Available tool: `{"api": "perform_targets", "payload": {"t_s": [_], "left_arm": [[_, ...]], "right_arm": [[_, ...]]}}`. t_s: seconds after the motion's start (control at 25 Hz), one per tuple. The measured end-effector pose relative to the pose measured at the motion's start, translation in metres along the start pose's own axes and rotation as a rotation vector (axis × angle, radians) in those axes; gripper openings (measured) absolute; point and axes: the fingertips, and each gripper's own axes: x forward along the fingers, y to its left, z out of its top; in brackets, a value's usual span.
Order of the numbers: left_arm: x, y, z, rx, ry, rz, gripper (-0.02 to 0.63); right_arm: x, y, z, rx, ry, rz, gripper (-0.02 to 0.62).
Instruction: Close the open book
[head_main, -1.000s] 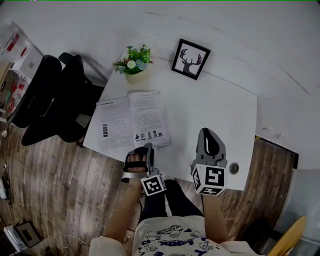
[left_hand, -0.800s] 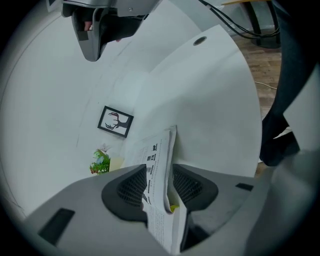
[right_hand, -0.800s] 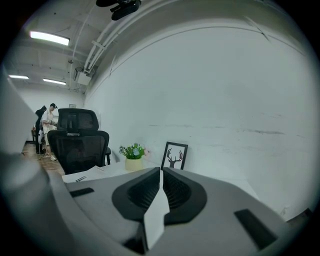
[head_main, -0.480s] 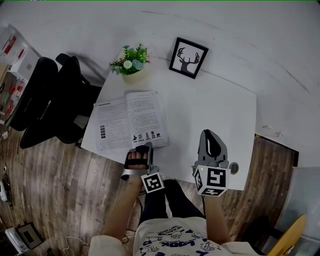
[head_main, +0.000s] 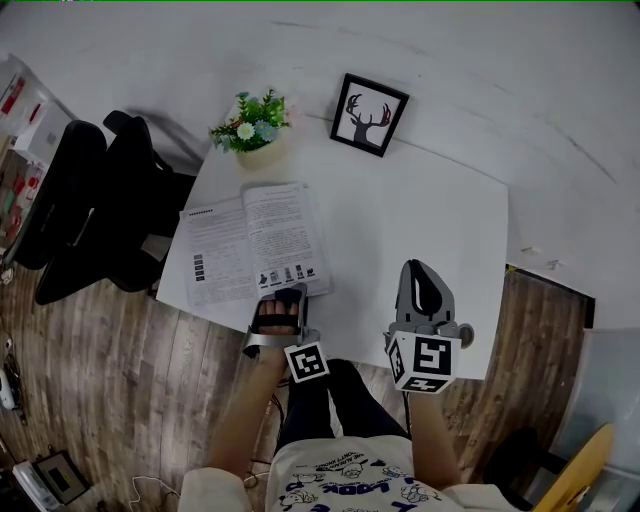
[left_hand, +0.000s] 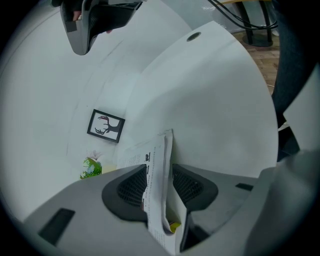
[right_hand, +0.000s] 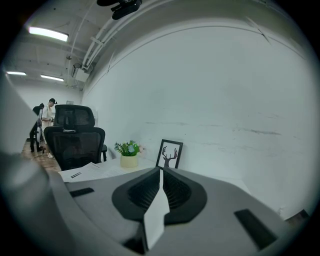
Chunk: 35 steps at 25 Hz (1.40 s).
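Note:
The open book lies flat on the left part of the white table, with printed pages facing up. My left gripper is at the near edge of its right-hand page. In the left gripper view the page edges stand between the two pads; a gap shows beside one pad, so my left gripper is open around them. My right gripper hovers over the table's near right part, jaws together and holding nothing. In its own view my right gripper points toward the wall, and the book lies off to the left.
A potted plant and a framed deer picture stand at the table's far edge by the wall. A black office chair is left of the table. A round cable hole sits near the table's right front corner. People stand far back.
My left gripper has crept down and forward onto the book's near page edge. My right gripper has stayed where it was. The book lies as before.

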Motion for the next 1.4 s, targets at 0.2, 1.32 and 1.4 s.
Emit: {"api": "perform_targets", "payload": {"t_s": [0.2,1.32,1.4], "left_arm": [[0.004,-0.001,0.003,-0.039,-0.024,-0.018,0.146],[-0.038,0.041,-0.015,-0.407,-0.084,0.094,0.038],[-0.043,0.046,-0.020,-0.448,-0.079,0.107,0.038]], "right_arm": [[0.000,-0.002,-0.001,-0.008,0.006,-0.007,0.035],[-0.003,0.024,0.032,0.001,-0.067,0.062,0.035],[-0.002,0.028,0.037,-0.001,-0.077,0.076,0.035]]}}
